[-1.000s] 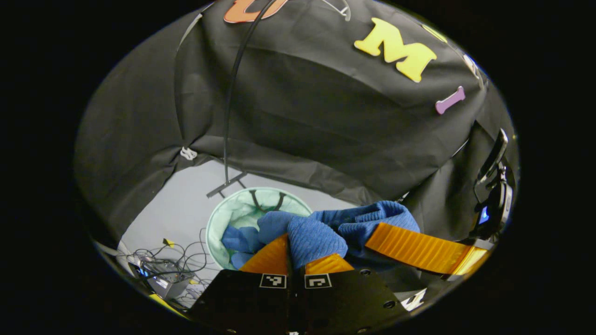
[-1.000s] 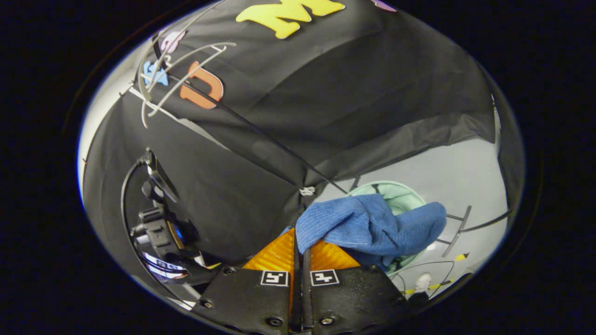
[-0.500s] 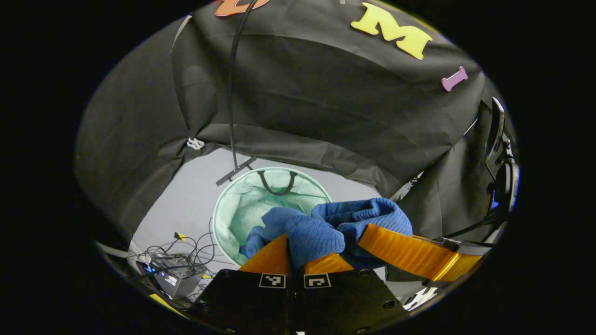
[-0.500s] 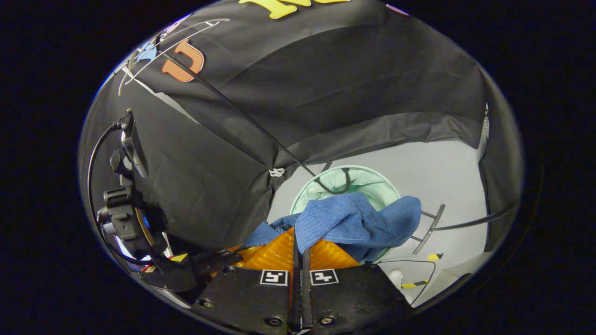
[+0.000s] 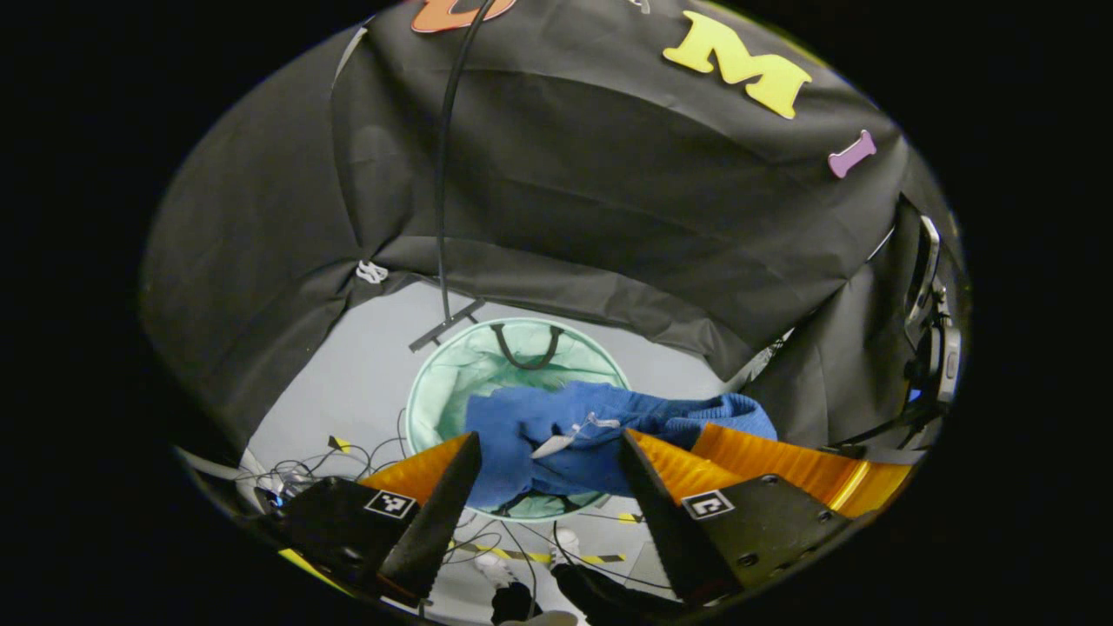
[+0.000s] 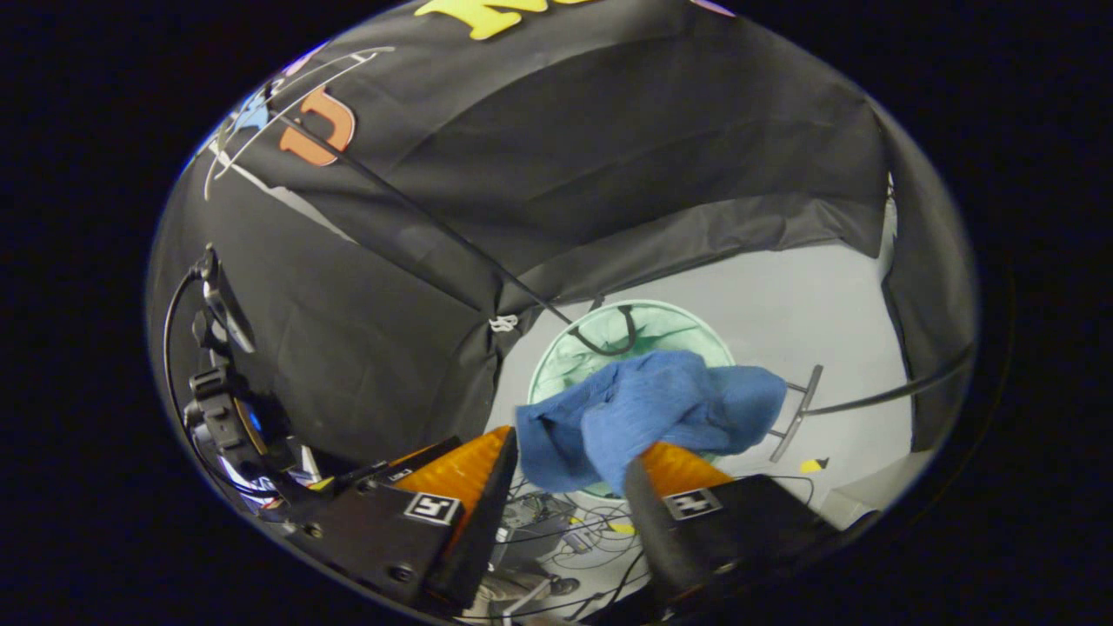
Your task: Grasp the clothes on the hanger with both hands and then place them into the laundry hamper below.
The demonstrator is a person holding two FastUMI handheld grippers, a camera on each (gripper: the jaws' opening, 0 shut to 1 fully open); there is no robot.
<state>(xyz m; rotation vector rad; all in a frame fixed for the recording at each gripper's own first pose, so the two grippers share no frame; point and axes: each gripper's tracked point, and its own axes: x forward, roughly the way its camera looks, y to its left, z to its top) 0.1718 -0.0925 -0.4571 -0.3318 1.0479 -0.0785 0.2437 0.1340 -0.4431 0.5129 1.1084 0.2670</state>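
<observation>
Clothes [image 5: 539, 435] over hamper [image 5: 452, 382] | both jaws apart | tag [image 5: 556, 445] in left gripper view

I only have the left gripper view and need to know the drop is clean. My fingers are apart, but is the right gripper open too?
Observer: Yes. In the right gripper view the right gripper stands open, fingers spread wide.
Operator: Is the cloth caught on it?
Observer: The blue garment overlaps the tip of one finger there; I cannot tell whether it touches.
Operator: Is it over the hamper from that side?
Observer: Yes. It covers the near part of the hamper opening, and the far rim and black handle show behind it.
</observation>
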